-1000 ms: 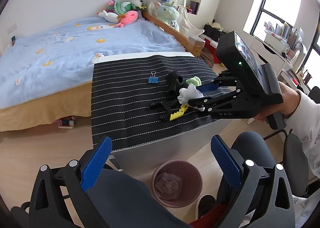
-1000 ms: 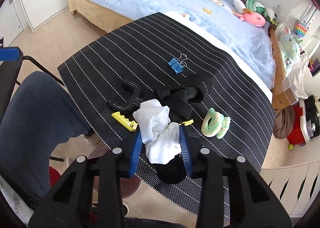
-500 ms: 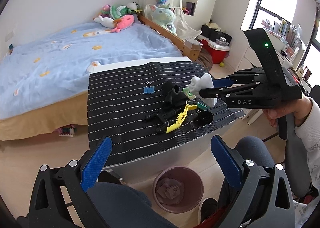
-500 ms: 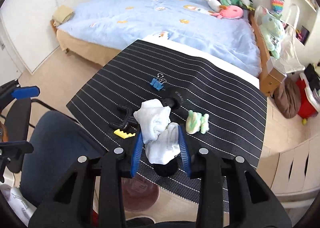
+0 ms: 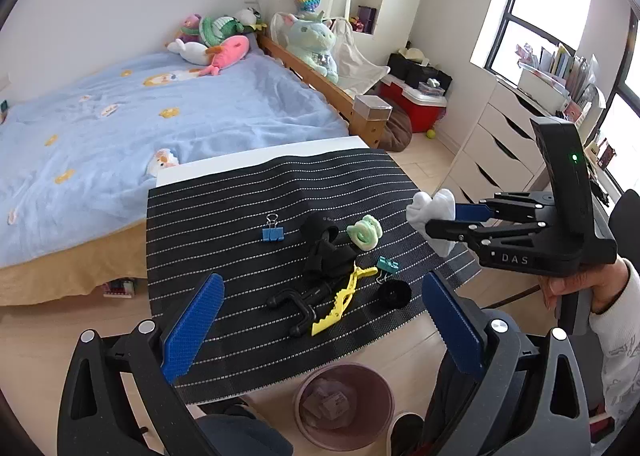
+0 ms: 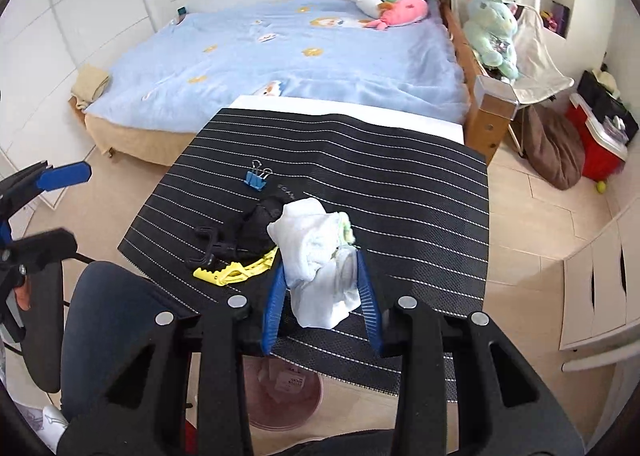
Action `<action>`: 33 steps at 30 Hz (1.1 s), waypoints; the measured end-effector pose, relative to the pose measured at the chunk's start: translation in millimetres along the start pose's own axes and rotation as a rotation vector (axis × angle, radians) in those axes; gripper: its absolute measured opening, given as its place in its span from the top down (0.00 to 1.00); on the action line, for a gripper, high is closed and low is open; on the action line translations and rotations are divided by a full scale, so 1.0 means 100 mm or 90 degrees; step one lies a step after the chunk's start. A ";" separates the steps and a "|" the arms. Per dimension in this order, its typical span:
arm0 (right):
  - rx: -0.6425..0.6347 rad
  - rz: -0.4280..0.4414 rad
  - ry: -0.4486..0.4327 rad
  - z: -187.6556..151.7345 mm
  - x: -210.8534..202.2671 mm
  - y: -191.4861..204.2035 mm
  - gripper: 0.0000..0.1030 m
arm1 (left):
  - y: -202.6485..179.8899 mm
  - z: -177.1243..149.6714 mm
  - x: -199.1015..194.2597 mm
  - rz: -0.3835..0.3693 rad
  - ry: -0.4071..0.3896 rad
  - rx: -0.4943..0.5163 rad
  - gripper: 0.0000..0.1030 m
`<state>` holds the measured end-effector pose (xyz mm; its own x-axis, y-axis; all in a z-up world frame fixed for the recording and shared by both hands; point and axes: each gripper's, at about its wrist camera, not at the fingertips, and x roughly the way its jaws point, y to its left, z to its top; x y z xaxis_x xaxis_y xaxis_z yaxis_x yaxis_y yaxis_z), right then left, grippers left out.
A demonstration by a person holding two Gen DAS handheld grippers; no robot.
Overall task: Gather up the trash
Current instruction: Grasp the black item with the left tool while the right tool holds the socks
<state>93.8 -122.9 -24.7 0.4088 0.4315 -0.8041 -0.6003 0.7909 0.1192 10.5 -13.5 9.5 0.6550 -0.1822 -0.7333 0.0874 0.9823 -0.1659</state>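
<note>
My right gripper (image 6: pixel 322 276) is shut on a crumpled white tissue wad (image 6: pixel 314 256), held in the air above the striped black mat (image 6: pixel 400 192). From the left wrist view the same right gripper (image 5: pixel 434 222) hovers off the mat's right edge with the white tissue wad (image 5: pixel 432 210) bulging from its tips. My left gripper (image 5: pixel 320 324) is open and empty above the mat's front edge. A pink trash bin (image 5: pixel 344 404) with paper scraps inside stands on the floor below; in the right wrist view the trash bin (image 6: pixel 286 396) shows under my fingers.
On the mat lie a blue binder clip (image 5: pixel 273 234), a green hair tie (image 5: pixel 364 232), black strap and handle pieces (image 5: pixel 324 256), a yellow clip (image 5: pixel 340 300), a teal clip (image 5: pixel 387 265) and a black cap (image 5: pixel 394 293). A bed (image 5: pixel 120 128) stands behind.
The right gripper has lifted the tissue wad off the mat, rolled, and carried it up toward the mat's right edge. The left gripper has drawn back and risen.
</note>
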 end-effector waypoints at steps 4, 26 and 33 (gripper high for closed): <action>0.012 0.001 -0.002 -0.04 -0.03 -0.09 0.66 | -0.01 0.18 0.15 -0.014 0.015 0.000 0.07; 0.053 0.021 -0.005 -0.17 -0.10 -0.32 0.66 | 0.18 0.51 1.42 -0.016 0.213 -0.093 0.08; 0.060 0.026 -0.003 -0.20 -0.06 -0.36 0.66 | 0.19 0.42 1.60 -0.018 0.239 -0.122 0.22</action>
<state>98.6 -162.8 -35.7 0.3885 0.4658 -0.7950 -0.5486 0.8101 0.2066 148.5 -21.9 -83.0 0.3317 -0.2480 -0.9102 -0.0631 0.9568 -0.2837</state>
